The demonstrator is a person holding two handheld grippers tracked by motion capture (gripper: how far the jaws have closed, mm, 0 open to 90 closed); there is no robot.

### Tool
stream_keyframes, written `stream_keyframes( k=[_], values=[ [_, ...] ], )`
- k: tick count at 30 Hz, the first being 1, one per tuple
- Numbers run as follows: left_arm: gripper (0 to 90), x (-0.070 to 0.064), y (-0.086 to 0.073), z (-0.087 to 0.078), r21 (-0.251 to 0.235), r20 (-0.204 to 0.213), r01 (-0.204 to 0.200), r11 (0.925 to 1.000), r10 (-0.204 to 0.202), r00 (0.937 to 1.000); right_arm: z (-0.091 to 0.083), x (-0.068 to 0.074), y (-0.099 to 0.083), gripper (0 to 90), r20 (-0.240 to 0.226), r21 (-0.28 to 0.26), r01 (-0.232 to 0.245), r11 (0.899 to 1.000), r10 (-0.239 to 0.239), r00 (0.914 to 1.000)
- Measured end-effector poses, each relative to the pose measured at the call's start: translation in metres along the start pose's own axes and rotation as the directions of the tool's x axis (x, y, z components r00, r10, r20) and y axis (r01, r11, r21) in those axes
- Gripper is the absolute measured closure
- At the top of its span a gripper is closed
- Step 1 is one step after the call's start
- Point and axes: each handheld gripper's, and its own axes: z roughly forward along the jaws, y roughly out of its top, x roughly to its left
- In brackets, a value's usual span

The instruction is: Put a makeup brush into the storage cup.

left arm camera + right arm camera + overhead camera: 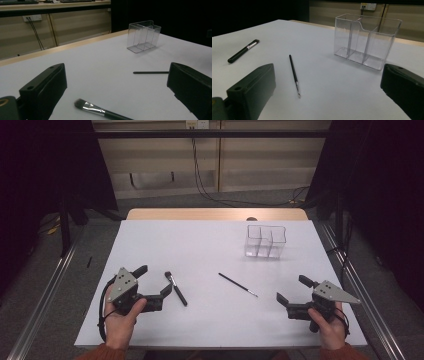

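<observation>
Brushes number two, thick brush (176, 289) and thin brush (238, 285), beside one organizer (265, 241).

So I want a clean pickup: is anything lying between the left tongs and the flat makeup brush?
Nothing visible. The left tongs stand open right beside the flat makeup brush, with bare white table between. The thin brush lies farther right, out of the way.

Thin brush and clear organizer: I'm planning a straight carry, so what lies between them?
Nothing: between the thin brush and the clear organizer there is bare white table, plain in the right gripper view and the high view.
</observation>
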Motion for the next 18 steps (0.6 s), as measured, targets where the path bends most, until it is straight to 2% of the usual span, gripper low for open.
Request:
stream_keyframes(
  k=[3, 6, 8, 14, 16, 18],
  values=[
    [2.6, -0.001, 0.001, 0.008, 0.007, 0.01, -0.004, 1.0, 0.004, 0.9999, 0.0, 0.001, 0.0, 0.0, -0.003, 0.0, 0.0, 1.0, 0.0, 1.0],
    [2.6, -0.001, 0.003, 0.016, 0.02, 0.017, -0.025, 0.9995, 0.024, 0.9996, 0.0, 0.001, 0.0, 0.0, -0.005, 0.0, 0.002, 1.0, -0.002, 1.0],
    [2.9, -0.001, 0.005, 0.021, 0.027, 0.039, -0.028, 0.9992, 0.027, 0.9989, 0.0, 0.001, 0.0, 0.0, -0.004, 0.0, 0.0, 1.0, 0.0, 1.0],
    [2.2, -0.002, 0.01, 0.032, 0.054, 0.026, -0.041, 0.9977, 0.04, 0.9989, 0.001, 0.001, 0.0, 0.0, -0.002, 0.0, -0.003, 1.0, 0.003, 1.0],
    [2.3, -0.001, 0.011, 0.036, 0.063, 0.028, -0.036, 0.9973, 0.035, 0.999, 0.0, 0.001, 0.0, 0.0, -0.002, 0.0, -0.002, 1.0, 0.002, 1.0],
    [2.2, 0.001, 0.012, 0.041, 0.082, 0.039, -0.051, 0.9953, 0.047, 0.9981, 0.001, 0.001, 0.0, 0.0, -0.001, 0.0, -0.005, 1.0, 0.005, 1.0]
  ],
)
